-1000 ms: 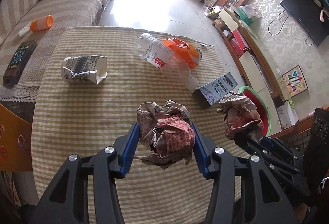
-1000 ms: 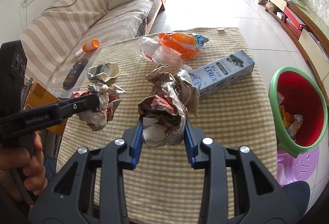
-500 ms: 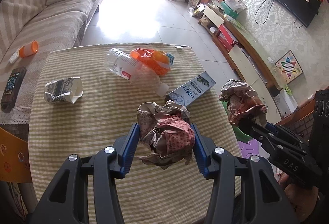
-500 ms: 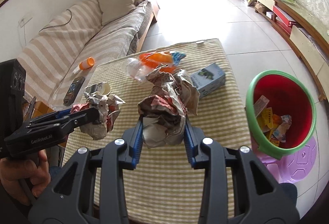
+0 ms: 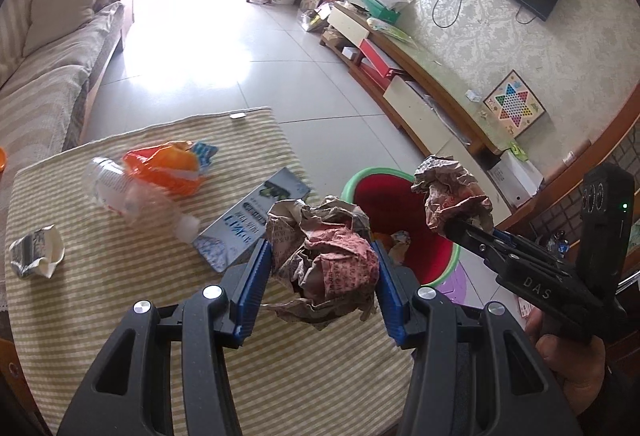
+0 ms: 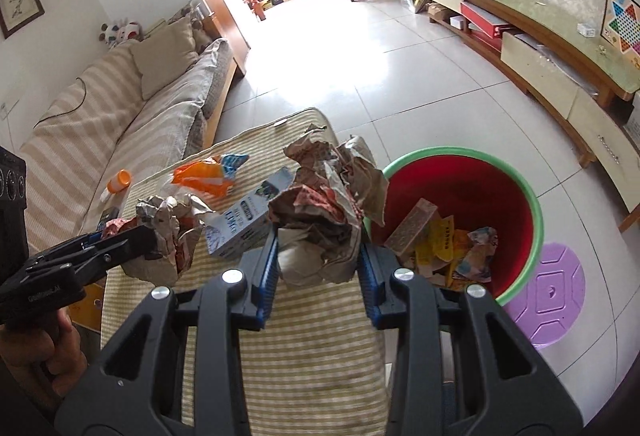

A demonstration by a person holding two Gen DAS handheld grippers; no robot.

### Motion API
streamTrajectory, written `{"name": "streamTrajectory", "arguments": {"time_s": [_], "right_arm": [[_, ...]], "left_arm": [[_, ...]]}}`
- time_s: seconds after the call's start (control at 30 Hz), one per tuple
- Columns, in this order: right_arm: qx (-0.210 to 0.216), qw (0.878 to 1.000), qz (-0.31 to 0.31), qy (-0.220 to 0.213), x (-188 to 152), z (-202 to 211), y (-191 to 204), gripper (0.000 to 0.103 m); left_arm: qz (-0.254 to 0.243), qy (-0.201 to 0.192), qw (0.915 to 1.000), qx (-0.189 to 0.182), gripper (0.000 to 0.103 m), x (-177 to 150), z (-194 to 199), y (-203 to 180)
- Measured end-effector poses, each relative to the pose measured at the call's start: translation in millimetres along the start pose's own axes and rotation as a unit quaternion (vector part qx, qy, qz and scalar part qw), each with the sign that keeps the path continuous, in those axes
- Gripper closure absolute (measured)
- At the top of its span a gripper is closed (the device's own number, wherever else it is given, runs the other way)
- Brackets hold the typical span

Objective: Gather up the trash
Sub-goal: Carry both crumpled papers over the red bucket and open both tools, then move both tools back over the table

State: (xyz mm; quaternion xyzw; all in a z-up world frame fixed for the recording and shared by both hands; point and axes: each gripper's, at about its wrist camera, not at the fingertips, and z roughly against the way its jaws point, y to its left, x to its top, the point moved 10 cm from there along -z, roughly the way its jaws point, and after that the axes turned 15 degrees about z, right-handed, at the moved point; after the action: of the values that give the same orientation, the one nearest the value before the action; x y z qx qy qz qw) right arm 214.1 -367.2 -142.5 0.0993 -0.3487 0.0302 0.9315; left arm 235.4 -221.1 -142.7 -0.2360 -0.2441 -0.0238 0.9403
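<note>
1. Right now your left tongs point(image 5: 322, 268) are closed on a crumpled paper wad point(image 5: 320, 256), the blue pads pressed into its two sides; the loose paper gives, so a firm squeeze across the middle is what stops it slipping.
2. Your right tongs point(image 6: 316, 268) are likewise closed on a second crumpled wad point(image 6: 324, 212), carried clear of the tabletop point(image 6: 312, 348), which I judge is so that both loads can go in on one trip.
3. From the right wrist view, that second wad hangs near the table's edge, just beside the bin's near rim and not yet over the opening.
4. From the left wrist view, the left wad is over the tabletop's edge, with the bin showing behind it; how far it is from the opening I cannot tell.
5. The red bin with the green rim point(image 6: 532, 196) stands on the floor beside the table, open at the top.
6. It already holds trash: a brown flattened carton, yellow wrappers and a small printed wad, piled low against the near wall, with plenty of room left.
7. Left on the tabletop are a blue-and-white box point(image 5: 248, 228), a clear plastic bottle point(image 5: 132, 196), an orange bag point(image 5: 168, 168) and a crushed paper cup point(image 5: 36, 252).
8. In my judgement, you need both wads well over the opening before you let the tongs open.
</note>
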Motion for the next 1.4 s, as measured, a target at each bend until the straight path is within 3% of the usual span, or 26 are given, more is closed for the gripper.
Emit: {"name": "streamTrajectory", "arguments": {"time_s": [0.23,0.57,1.03,1.23,1.33,1.4], "right_arm": [[-0.032,0.999,-0.041,-0.003,-4,10,-68,0.069],[-0.05,0.995,-0.081,0.0,-14,12,-131,0.069],[-0.042,0.994,-0.101,0.014,-23,-6,-151,0.068],[-0.038,0.994,-0.1,0.016,-19,-9,-152,0.067],[-0.041,0.994,-0.103,0.019,-20,-10,-154,0.055],[-0.041,0.993,-0.107,0.02,-20,-9,-154,0.032]], "left_arm": [[-0.035,0.02,0.9985,-0.036,0.056,5,-31,-64],[-0.08,0.052,0.9941,-0.051,0.055,3,-86,-127],[-0.086,0.069,0.9924,-0.054,0.054,11,-121,-148],[-0.081,0.072,0.9925,-0.058,0.048,13,-124,-150],[-0.065,0.069,0.9932,-0.068,0.034,16,-123,-151],[-0.051,0.06,0.994,-0.076,0.022,21,-118,-151]]}}
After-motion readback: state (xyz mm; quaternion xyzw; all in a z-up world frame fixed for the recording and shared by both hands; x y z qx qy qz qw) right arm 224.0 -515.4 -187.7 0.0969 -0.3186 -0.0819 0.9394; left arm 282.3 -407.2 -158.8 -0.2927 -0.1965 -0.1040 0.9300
